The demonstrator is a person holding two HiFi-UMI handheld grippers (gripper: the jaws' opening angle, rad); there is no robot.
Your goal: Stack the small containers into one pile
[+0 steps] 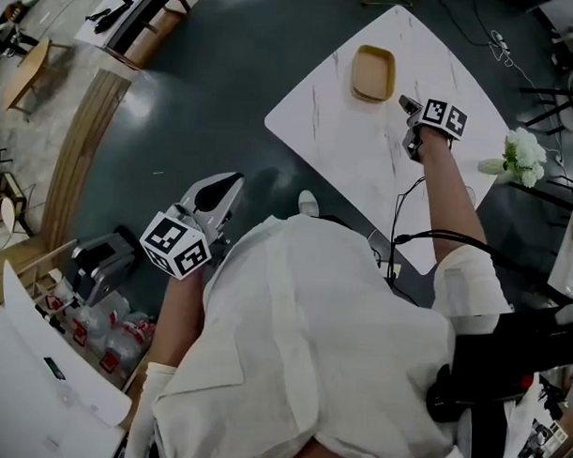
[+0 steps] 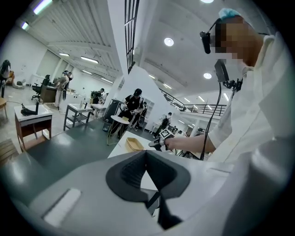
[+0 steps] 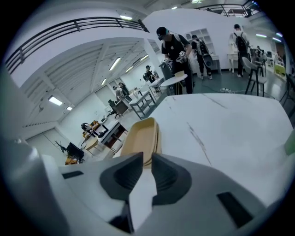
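The tan, shallow, rounded-rectangular containers sit nested one inside another as a single pile, upright with the open side up. In the right gripper view their rims show as close layers along the long side, though how many there are cannot be told. The pile rests flat on the white, grey-veined bench, near its far edge.
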